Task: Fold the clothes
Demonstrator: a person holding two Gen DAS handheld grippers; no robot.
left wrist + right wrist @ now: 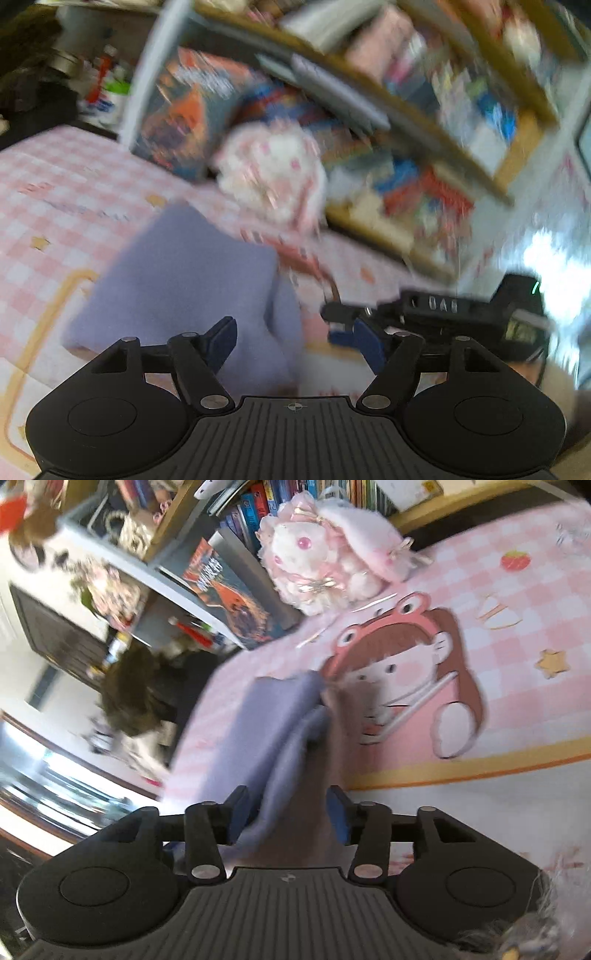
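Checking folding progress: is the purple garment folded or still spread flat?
Folded, loosely: the purple garment lies doubled on the pink checked blanket, two layers showing at its edge.

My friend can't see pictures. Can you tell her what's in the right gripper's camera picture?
A folded lavender cloth lies on a pink checked cartoon mat, reaching back between the open blue pads of the right gripper, which do not press on it. Behind sit a fluffy white-and-pink plush bunny and a bookshelf.
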